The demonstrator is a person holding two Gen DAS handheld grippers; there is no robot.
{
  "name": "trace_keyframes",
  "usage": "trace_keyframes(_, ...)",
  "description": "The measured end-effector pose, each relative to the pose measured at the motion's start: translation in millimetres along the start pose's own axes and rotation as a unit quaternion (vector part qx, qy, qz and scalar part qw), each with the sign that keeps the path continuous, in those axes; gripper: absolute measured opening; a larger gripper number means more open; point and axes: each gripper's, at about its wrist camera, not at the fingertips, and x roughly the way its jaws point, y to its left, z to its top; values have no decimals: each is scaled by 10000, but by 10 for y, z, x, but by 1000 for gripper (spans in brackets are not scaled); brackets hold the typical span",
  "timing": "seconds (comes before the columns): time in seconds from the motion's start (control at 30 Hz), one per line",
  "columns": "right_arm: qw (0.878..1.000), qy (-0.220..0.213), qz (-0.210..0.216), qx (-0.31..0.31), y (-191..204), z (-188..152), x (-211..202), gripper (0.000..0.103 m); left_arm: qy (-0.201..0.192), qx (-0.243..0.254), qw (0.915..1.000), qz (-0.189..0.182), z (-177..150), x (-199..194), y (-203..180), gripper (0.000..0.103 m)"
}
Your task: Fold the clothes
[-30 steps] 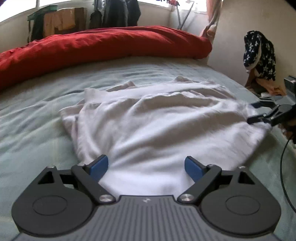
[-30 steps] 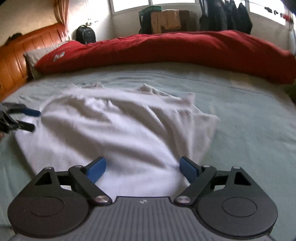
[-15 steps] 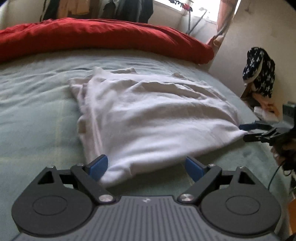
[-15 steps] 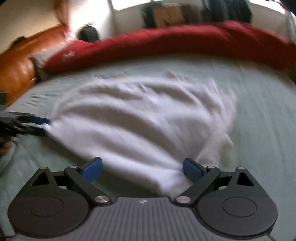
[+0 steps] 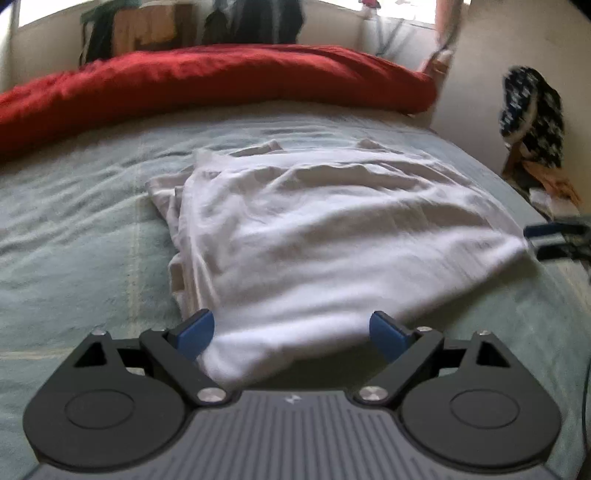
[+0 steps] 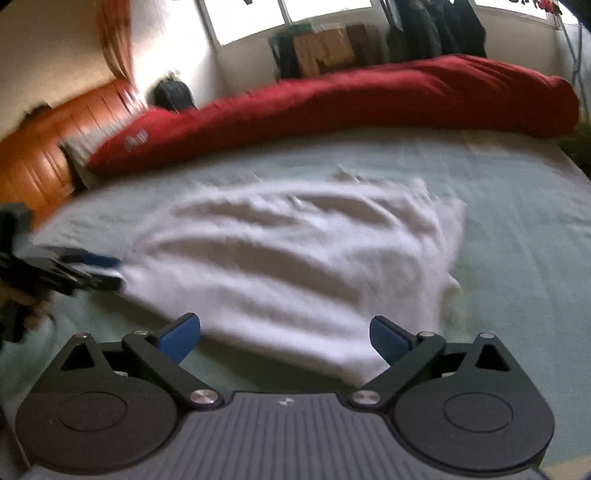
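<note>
**White shirt flat on bed, both grippers open at its near corners**

Nearest, left wrist view: left gripper (image 5: 291,328) spread wide, blue pads (image 5: 194,332) apart, nothing pinched. Near corner of white shirt (image 5: 325,236) lying between the fingers, close to the left pad; contact w/ pad not clear. Seen from right wrist view, same gripper at far left edge, beside the shirt's side corner, blurred.

Right wrist view: right gripper (image 6: 284,334) likewise wide open, 2 blue pads (image 6: 389,338) well apart, gripping nothing. Shirt's near corner (image 6: 354,369) sitting between the fingers, toward the right pad. In left wrist view, this gripper's tips (image 5: 550,242) just beside the shirt's right corner, blurred; touching or not, can't tell.

Mid-distance: shirt spread on pale green bed cover (image 5: 74,251), wrinkled, roughly flat. Left edge in left view bunched into a few stacked folds (image 5: 177,236). Small bits of fabric poking up along far edge.

Further back: long red duvet (image 5: 207,85) rolled across far side of bed, well apart from shirt. Wooden headboard (image 6: 40,155) at left in right view, dark bag (image 6: 173,94) behind it.

Farthest: clothes hanging by bright windows (image 6: 436,29). Dark patterned cloth (image 5: 532,114) draped at right by the wall, off the bed.
</note>
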Motion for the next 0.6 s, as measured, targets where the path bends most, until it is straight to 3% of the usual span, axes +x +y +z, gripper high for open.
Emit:
trace_keyframes(0.13, 9978, -21, -663, -96, -192, -113, -346, 100, -135, 937, 9937, 598, -105, -311, -184, 91)
trace_keyframes(0.27, 9863, -210, -1482, -694, -167, -138, -638, 100, -361, 1923, 9718, 1318, -145, -454, -441, 91)
trace_keyframes(0.37, 9659, -321, -2059, -1534, 44, -149, -718, 100, -586, 2769, 9426, 1772, -210, -457, -701, 91)
trace_keyframes(0.47, 9395, -270, -2298, -2528, 360, -217, -613, 100, -748, 3654, 9025, 2152, -319, -370, -968, 91)
trace_keyframes(0.5, 9288, -237, -2347, -2860, 474, -242, -557, 100, -776, 3898, 8898, 2244, -351, -330, -1042, 91)
trace_keyframes(0.6, 8899, -93, -2477, -3830, 783, -364, -285, 99, -764, 4387, 8628, 2394, -420, -169, -1188, 91)
